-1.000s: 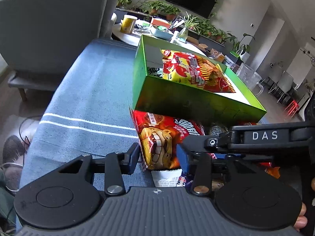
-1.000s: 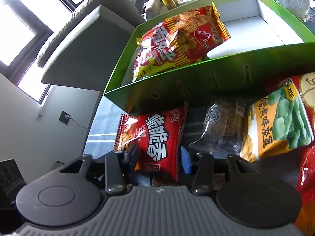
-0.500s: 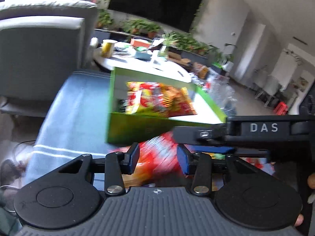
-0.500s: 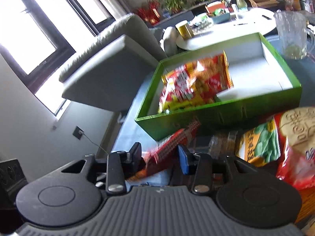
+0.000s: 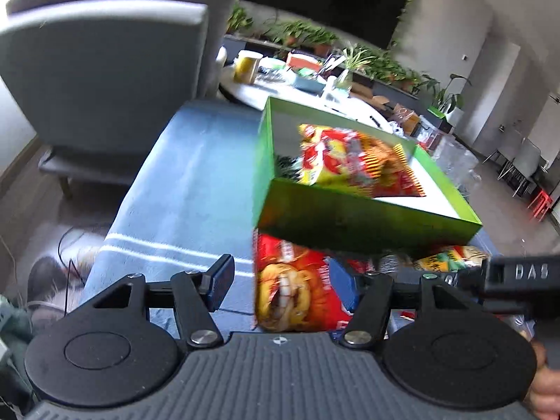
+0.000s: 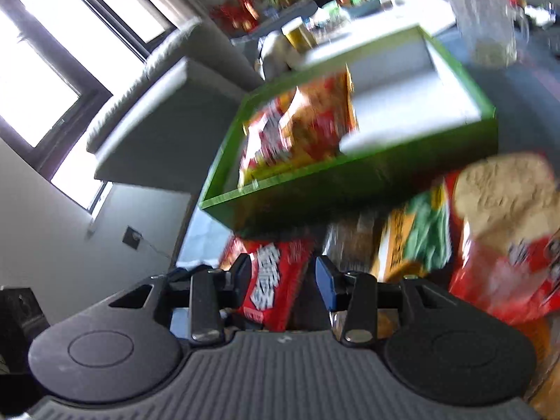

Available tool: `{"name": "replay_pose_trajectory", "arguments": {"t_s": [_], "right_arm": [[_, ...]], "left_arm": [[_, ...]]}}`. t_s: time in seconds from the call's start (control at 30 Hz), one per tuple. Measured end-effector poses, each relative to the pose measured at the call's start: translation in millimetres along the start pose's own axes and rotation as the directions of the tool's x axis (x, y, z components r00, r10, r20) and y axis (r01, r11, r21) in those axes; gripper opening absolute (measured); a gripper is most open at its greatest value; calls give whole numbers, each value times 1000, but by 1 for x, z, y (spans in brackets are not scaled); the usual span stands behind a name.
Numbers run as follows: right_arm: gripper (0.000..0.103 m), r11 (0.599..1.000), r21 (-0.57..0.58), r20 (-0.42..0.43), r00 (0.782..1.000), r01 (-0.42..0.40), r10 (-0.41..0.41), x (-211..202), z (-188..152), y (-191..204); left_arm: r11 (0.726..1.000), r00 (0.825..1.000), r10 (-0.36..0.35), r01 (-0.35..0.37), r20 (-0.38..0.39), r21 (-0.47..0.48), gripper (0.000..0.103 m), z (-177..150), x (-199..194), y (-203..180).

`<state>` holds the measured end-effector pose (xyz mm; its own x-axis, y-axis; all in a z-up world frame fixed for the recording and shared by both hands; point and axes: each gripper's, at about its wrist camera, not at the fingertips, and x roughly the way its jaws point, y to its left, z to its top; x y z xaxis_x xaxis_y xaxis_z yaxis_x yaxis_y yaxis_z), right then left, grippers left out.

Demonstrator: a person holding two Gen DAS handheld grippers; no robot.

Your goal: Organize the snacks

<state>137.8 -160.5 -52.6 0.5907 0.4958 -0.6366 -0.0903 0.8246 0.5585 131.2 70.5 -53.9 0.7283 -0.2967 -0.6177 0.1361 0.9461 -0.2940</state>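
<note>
A green box (image 5: pixel 367 220) (image 6: pixel 350 178) stands on the blue cloth and holds one red and yellow snack bag (image 5: pixel 353 164) (image 6: pixel 297 129). A red snack bag (image 5: pixel 297 290) (image 6: pixel 273 280) lies in front of the box. My left gripper (image 5: pixel 280 280) is open with the red bag between its fingers, its pads apart from it. My right gripper (image 6: pixel 283 276) is open around the same bag. A green-pea bag (image 6: pixel 416 234), a dark clear bag (image 6: pixel 350 241) and a large red bag (image 6: pixel 504 238) lie to the right.
A grey armchair (image 5: pixel 105 70) stands at the left. A round white table (image 5: pixel 301 94) with a yellow cup (image 5: pixel 246 66) and plants is behind the box. A glass jug (image 6: pixel 483 21) stands beyond the box on the right. The right gripper's body (image 5: pixel 518 280) crosses the left view.
Both grippers had lifted and pulled back from the box, then dropped toward the red bag again. The left jaws have opened wider. The frames are blurred by motion.
</note>
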Motion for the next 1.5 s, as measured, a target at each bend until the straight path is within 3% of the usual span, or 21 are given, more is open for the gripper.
{"name": "replay_pose_trajectory", "arguments": {"t_s": [0.13, 0.3, 0.4, 0.5, 0.8, 1.1, 1.5], "right_arm": [[75, 999, 45, -80, 997, -1, 5, 22, -6, 1], [79, 997, 65, -98, 995, 33, -27, 34, -10, 8], [83, 995, 75, -79, 995, 67, -61, 37, -10, 10], [83, 997, 25, -84, 994, 67, -65, 43, -11, 17], [82, 999, -26, -98, 995, 35, -37, 46, -16, 29], [82, 998, -57, 5, 999, -35, 35, 10, 1, 35], [82, 999, -41, 123, 992, -13, 18, -29, 35, 3]], "left_arm": [[1000, 1000, -9, 9, -28, 0, 57, -2, 9, 5], [999, 996, -48, 48, -78, 1, 56, -12, 18, 11], [997, 994, -80, 79, -71, -27, 56, -17, 18, 16], [995, 992, -102, 101, -67, -20, 40, -17, 14, 14], [998, 997, -69, 69, -29, -8, 40, -16, -4, 10], [994, 992, -106, 105, 66, 17, 40, 11, -25, -19], [981, 984, -170, 164, 56, 100, 40, 45, 7, -87]]}}
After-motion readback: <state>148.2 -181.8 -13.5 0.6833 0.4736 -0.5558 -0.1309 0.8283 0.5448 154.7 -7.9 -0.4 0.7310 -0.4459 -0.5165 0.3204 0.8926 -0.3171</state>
